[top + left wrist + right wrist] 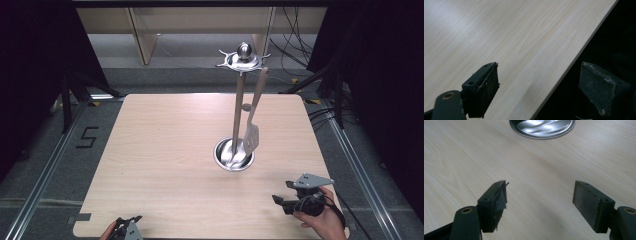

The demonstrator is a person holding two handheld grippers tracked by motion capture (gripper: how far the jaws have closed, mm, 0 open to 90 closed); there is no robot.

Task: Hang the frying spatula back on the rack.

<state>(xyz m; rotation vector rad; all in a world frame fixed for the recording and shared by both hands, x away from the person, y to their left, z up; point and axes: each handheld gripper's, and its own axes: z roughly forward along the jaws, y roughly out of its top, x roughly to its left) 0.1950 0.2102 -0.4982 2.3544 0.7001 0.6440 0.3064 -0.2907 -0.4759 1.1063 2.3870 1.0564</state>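
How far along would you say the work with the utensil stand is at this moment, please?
Done: a slotted spatula already hangs on the utensil stand. In hand: nothing; the right gripper and left gripper are both open and empty near the table's front edge. No loose utensil is visible, so what remains is unclear.

Grey floor (pixel 45 165) with black curtains (pixel 30 60) at both sides, wooden furniture (pixel 145 40) behind.

Even light, perhaps slightly soft.
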